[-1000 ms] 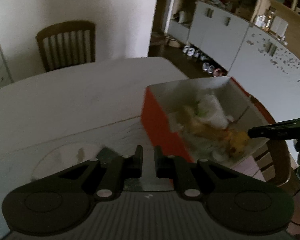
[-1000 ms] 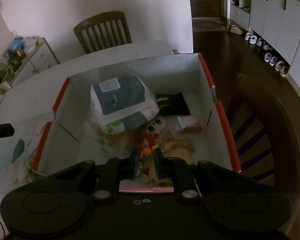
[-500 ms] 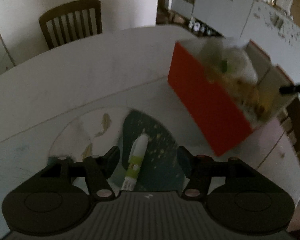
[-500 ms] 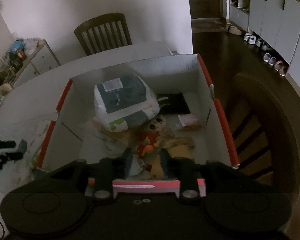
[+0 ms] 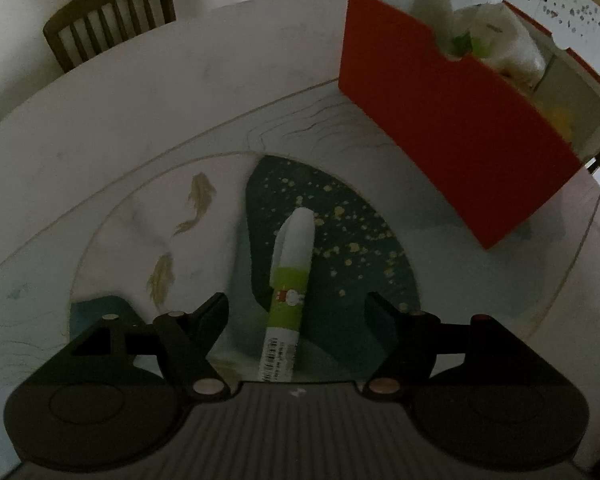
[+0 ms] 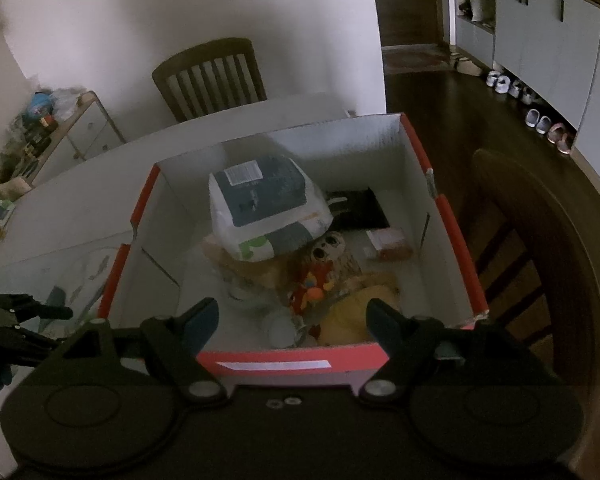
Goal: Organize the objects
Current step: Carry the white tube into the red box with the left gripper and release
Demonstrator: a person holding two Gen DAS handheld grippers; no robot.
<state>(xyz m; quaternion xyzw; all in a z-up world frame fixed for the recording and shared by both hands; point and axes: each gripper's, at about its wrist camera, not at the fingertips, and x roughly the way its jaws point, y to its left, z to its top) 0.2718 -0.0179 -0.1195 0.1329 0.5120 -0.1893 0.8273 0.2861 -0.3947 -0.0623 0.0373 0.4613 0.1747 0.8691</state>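
While both grippers' fingers are opening, one marker [image 5: 290, 296] lies untouched between the left gripper [image 5: 296, 312] fingers; right gripper [image 6: 292, 316] empty over one box [image 6: 456, 236].

We take this for a home's dining area: a slatted wooden chair [image 6: 212, 76] at upper centre stands against a plain wall behind a white table [image 5: 100, 128], shoes [image 6: 538, 120] line the dark floor at upper right below grey cupboards [image 6: 548, 32], and a cluttered sideboard [image 6: 56, 132] sits at left.
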